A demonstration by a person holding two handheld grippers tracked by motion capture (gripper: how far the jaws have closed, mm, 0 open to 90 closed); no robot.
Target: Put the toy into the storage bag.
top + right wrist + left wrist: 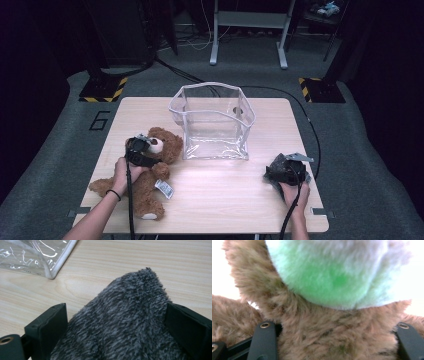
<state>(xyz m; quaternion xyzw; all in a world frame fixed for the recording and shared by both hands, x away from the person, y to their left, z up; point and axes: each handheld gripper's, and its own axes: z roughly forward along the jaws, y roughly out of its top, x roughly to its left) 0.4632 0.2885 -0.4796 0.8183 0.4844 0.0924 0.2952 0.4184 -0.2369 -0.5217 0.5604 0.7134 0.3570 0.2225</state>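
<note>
Between the jaws of the left gripper (141, 150), the teddy bear (150, 172) is lying on the table (225, 190), its neck fur being pinched. Soft, light and squashy, it seems best taken there. The right gripper (280, 172) is straddling a grey fuzzy cloth (125, 322); whether it is squeezing, I cannot tell.

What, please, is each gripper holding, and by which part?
Left gripper: teddy bear, at the neck below its muzzle. Right gripper: grey fuzzy cloth, bunched between its jaws.
</note>
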